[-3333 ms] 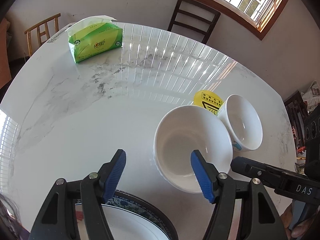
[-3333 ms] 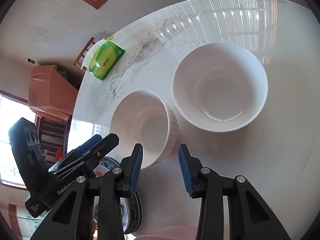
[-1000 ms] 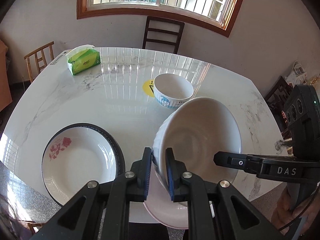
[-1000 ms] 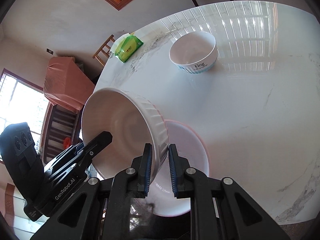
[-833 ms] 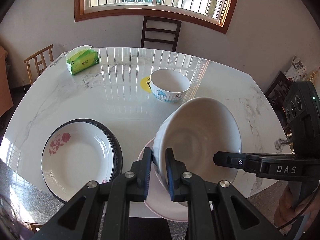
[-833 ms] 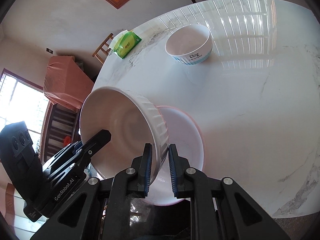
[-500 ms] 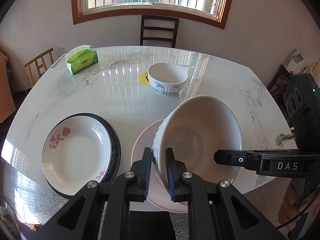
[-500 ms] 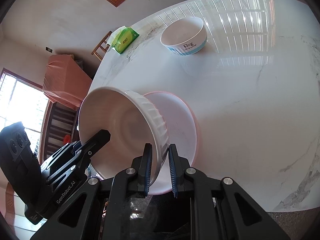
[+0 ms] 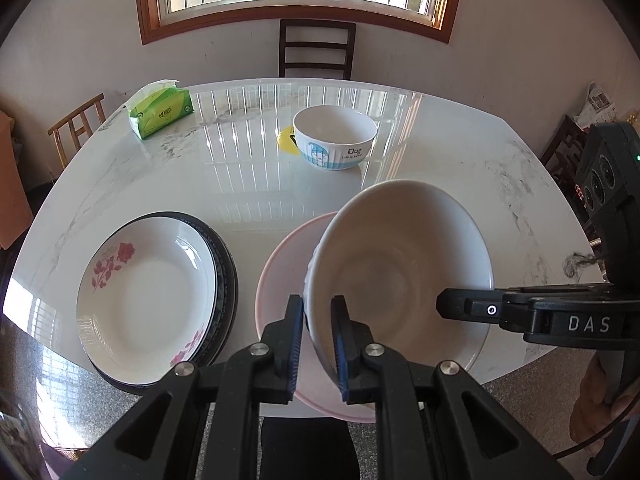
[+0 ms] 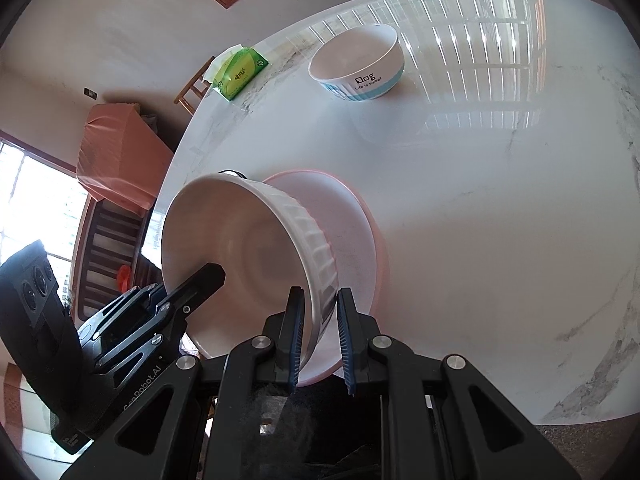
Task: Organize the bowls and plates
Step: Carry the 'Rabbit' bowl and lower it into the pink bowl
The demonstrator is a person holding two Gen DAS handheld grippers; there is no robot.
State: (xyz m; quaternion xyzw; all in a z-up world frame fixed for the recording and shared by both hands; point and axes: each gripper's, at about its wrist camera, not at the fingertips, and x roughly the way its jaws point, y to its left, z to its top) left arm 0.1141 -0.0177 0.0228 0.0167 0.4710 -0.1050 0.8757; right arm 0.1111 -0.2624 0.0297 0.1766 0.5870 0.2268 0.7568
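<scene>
Both grippers hold one ribbed white bowl [image 9: 400, 264] tilted in the air over a pink plate [image 9: 280, 280] at the table's near edge. My left gripper [image 9: 316, 344] is shut on the bowl's near-left rim. My right gripper [image 10: 318, 336] is shut on the opposite rim of the bowl [image 10: 248, 248], above the pink plate [image 10: 352, 232]. A rose-patterned plate [image 9: 148, 292] lies on a dark-rimmed plate stack to the left. A white "Dog" bowl [image 9: 335, 136] stands further back, also in the right wrist view [image 10: 360, 64].
A green tissue pack [image 9: 162, 110] lies at the far left of the marble table [image 9: 240, 176]. A yellow sticker [image 9: 288, 140] sits beside the Dog bowl. Chairs stand behind and left of the table.
Both grippers closed on the ribbed bowl's rim, lifted it off the table and carried it back toward the near edge, over the pink plate. The bowl stays tilted.
</scene>
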